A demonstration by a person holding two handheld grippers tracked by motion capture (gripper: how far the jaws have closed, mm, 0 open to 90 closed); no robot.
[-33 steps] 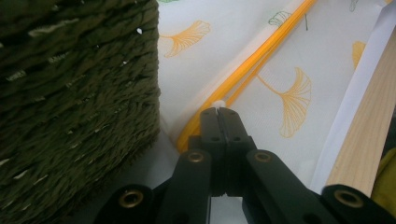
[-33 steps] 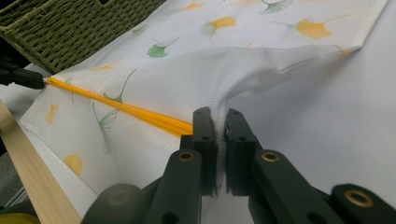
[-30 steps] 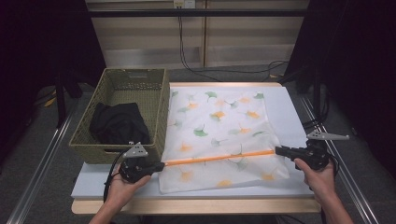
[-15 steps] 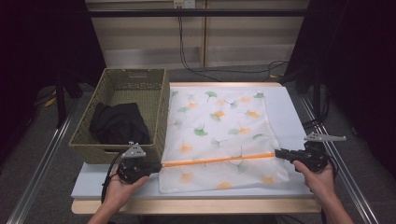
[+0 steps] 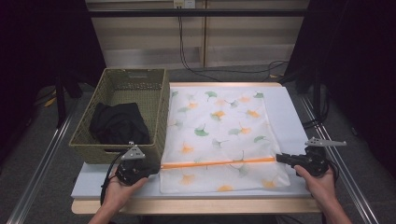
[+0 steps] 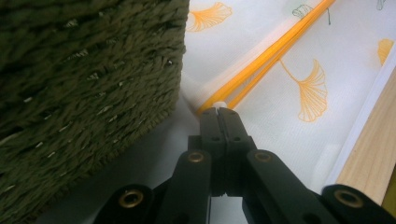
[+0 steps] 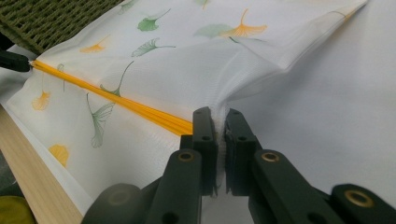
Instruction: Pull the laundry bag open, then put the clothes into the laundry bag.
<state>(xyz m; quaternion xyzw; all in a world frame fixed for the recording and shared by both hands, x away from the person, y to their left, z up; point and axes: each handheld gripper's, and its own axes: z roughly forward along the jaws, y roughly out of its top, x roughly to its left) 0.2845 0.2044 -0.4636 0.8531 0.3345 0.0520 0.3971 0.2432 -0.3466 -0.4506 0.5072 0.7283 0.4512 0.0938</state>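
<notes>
A white cloth with green and orange ginkgo leaves (image 5: 219, 126) lies flat on the table, with an orange-edged hem (image 5: 217, 163) stretched straight across its near part. My left gripper (image 5: 154, 171) is shut on the hem's left end (image 6: 218, 103), beside the basket. My right gripper (image 5: 279, 158) is shut on the cloth's right edge (image 7: 219, 122), where the orange hem ends. Each gripper is held by a hand at the table's near edge.
A green woven basket (image 5: 154, 107) stands at the left, touching the cloth's left side, with a black garment (image 5: 116, 123) inside. A pale mat (image 5: 289, 116) covers the wooden table (image 5: 196, 206). Cables hang at the back.
The orange hem and both grippers have come a little nearer to the table's front edge, so more of the cloth lies flat behind the hem.
</notes>
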